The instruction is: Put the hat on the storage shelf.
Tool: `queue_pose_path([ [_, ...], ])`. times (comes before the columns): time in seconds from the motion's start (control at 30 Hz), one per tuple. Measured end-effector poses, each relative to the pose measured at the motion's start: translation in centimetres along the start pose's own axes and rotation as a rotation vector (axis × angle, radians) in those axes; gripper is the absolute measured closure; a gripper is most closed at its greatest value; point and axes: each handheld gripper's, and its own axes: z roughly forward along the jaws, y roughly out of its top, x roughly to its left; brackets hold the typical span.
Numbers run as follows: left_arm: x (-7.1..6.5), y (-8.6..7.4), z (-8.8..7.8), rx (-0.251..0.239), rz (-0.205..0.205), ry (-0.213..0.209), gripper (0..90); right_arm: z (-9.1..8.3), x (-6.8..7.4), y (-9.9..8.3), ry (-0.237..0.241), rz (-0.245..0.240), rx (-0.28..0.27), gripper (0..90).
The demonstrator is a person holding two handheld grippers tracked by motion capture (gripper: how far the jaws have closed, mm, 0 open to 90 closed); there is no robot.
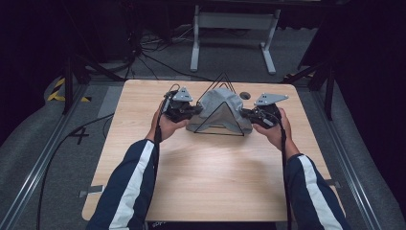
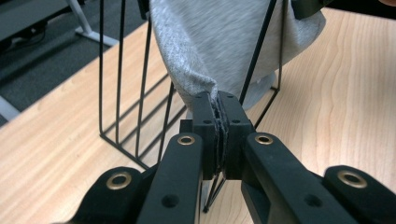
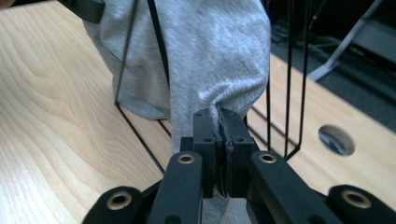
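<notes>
A grey cloth (image 1: 221, 108) is draped over a black wire rack (image 1: 218, 125) at the far middle of the wooden table (image 1: 201, 177). My left gripper (image 1: 195, 111) is at the cloth's left edge, shut on a pinch of grey fabric. The left gripper view shows the cloth (image 2: 219, 46) bunched between the closed jaws of that gripper (image 2: 217, 105), with rack wires (image 2: 126, 93) beside it. My right gripper (image 1: 245, 114) holds the cloth's right edge. In the right gripper view its jaws (image 3: 220, 122) are shut on a fold of the cloth (image 3: 215, 60).
A round hole (image 1: 245, 95) is in the table behind the rack, seen also as the hole (image 3: 336, 140) in the right gripper view. Beyond the table's far edge stands a white frame (image 1: 234, 33) on grey floor with cables.
</notes>
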Motion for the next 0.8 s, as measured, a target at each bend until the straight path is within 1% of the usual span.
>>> queue_pose_path([
  [0.07, -0.1, -0.5, 0.5, 0.021, 0.008, 0.002, 87.3, 0.6, 0.0, -0.6, -0.005, 0.004, 0.029, 86.3],
  [0.17, -0.2, -1.2, 1.1, 0.040, 0.006, -0.001, 87.3, 1.1, -0.1, -1.3, -0.005, 0.017, 0.042, 86.3],
  [0.2, -0.3, -1.5, 1.3, 0.052, 0.014, 0.001, 87.3, 1.2, -0.2, -1.6, -0.006, 0.021, 0.045, 86.3],
  [0.23, -0.3, -1.7, 1.4, 0.049, 0.010, 0.003, 87.3, 1.3, -0.2, -1.8, -0.010, 0.026, 0.050, 86.4],
  [0.3, -0.3, -2.1, 1.7, 0.059, 0.002, -0.001, 87.3, 1.6, -0.3, -2.2, -0.007, 0.036, 0.052, 86.5],
  [0.43, -0.3, -2.4, 1.4, 0.049, -0.010, 0.009, 86.6, 1.6, -0.3, -2.6, -0.016, 0.040, 0.054, 85.8],
  [0.47, -0.2, -2.4, 0.9, 0.047, -0.003, 0.028, 86.6, 1.5, -0.2, -2.6, -0.024, 0.041, 0.052, 84.8],
  [0.53, 0.0, -2.4, -0.1, 0.044, -0.003, 0.047, 84.7, 0.8, -0.2, -2.5, -0.039, 0.034, 0.042, 82.4],
  [0.57, 0.1, -2.4, -1.0, 0.049, 0.007, 0.069, 83.6, 0.2, -0.3, -2.4, -0.048, 0.034, 0.034, 81.2],
  [0.63, 0.2, -2.5, -1.9, 0.059, 0.023, 0.079, 83.9, -0.4, -0.4, -2.3, -0.051, 0.036, 0.024, 80.8],
  [0.73, -0.1, -2.7, -3.3, 0.081, 0.057, 0.092, 84.1, -1.1, -0.4, -2.2, -0.056, 0.030, 0.022, 79.2],
  [0.77, -0.1, -2.7, -3.3, 0.081, 0.057, 0.092, 83.9, -1.4, -0.3, -2.2, -0.058, 0.021, 0.021, 78.5],
  [0.8, -0.4, -2.9, -3.9, 0.097, 0.078, 0.095, 83.9, -1.6, -0.2, -2.2, -0.059, 0.012, 0.026, 77.8],
])
